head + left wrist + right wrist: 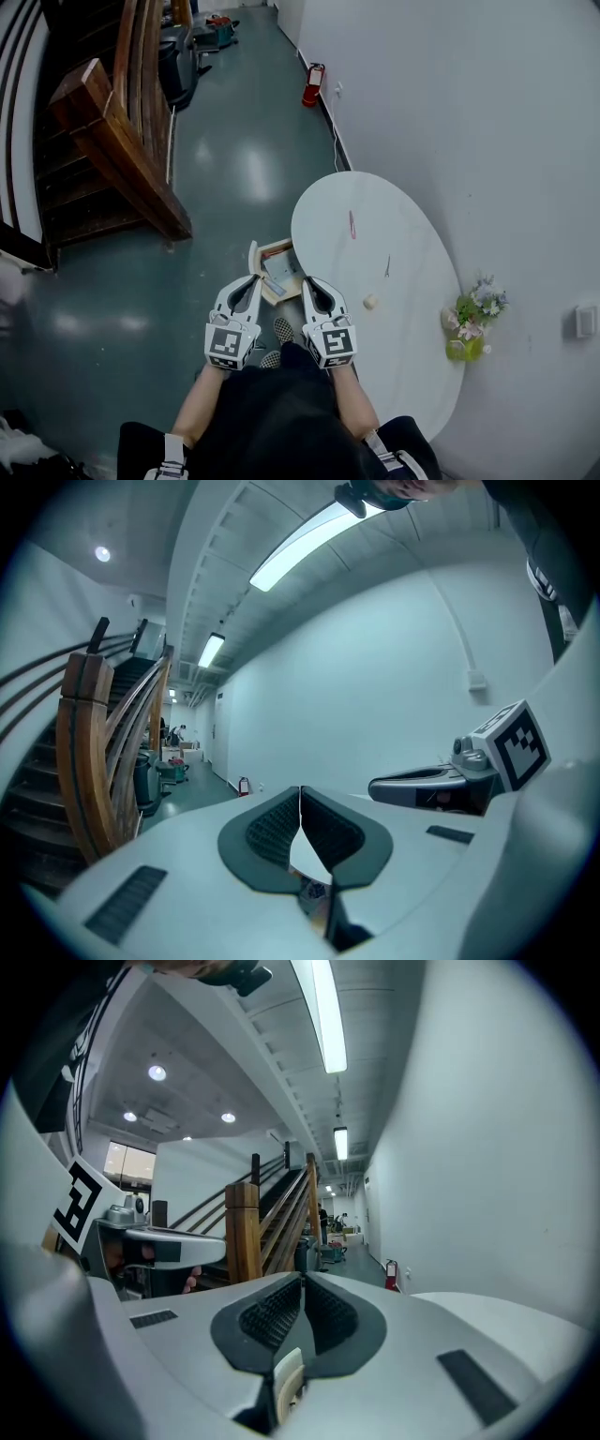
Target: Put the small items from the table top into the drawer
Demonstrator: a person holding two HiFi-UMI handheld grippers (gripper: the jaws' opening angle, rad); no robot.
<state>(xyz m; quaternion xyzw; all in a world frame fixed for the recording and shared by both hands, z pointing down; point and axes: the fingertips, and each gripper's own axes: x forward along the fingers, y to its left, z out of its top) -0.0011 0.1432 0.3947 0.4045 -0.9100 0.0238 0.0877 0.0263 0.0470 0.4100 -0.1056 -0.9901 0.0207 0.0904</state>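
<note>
The white oval table point(412, 347) carries a red pen point(352, 224), a small thin metal item point(387, 267) and a little cream lump point(370, 302). An open wooden drawer point(275, 248) juts from the table's left edge, with pale items lying in it. My left gripper point(251, 279) and right gripper point(308, 281) hover side by side just in front of the drawer, pointing roughly level. In the left gripper view the left gripper point(300, 791) has its jaws together and empty. The right gripper point(302, 1279) is likewise shut and empty.
A vase of flowers point(472, 323) stands at the table's right edge by the white wall. A wooden staircase point(112, 131) rises at the left. A red extinguisher point(312, 85) sits far down the corridor. Dark green floor lies between stairs and table.
</note>
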